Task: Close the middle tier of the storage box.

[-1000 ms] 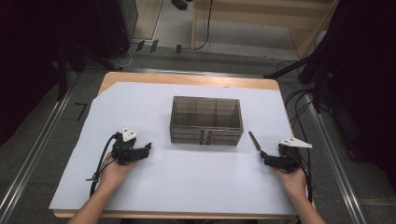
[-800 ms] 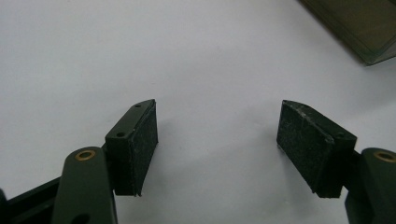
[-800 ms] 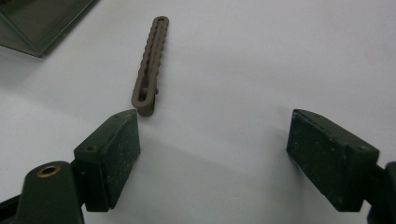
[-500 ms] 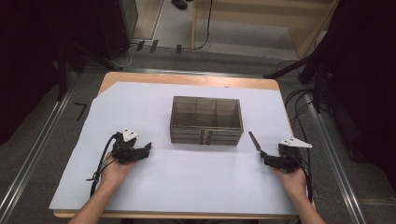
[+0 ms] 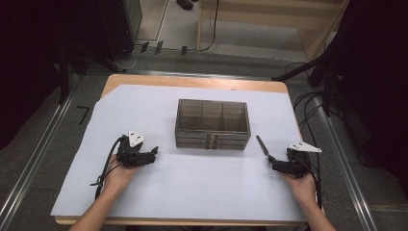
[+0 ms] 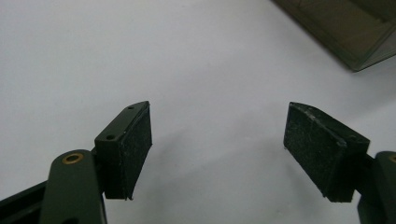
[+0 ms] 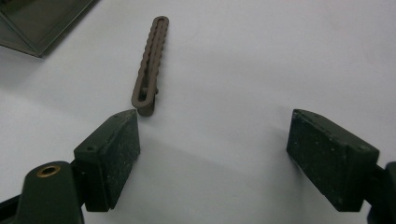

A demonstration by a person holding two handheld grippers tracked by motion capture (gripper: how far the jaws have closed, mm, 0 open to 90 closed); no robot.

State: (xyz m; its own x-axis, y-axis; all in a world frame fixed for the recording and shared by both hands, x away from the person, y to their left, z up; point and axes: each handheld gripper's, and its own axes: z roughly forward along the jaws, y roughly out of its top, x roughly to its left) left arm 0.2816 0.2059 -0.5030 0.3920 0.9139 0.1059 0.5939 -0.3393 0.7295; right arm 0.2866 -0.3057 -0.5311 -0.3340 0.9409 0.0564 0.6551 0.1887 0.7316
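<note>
The left gripper (image 5: 153,155) is held with jaws spread wide, having just been opening, nothing between them, over bare white paper sheet (image 5: 202,192). The right gripper (image 7: 212,154) is likewise wide open and empty; the slim brown ridged plastic strip (image 7: 148,65) lies just beyond its left pad (image 7: 122,149). The smoky translucent plastic compartment box (image 5: 212,123) sits mid-table between them, well apart from both. Open sheet is left toward the near edge.
</note>
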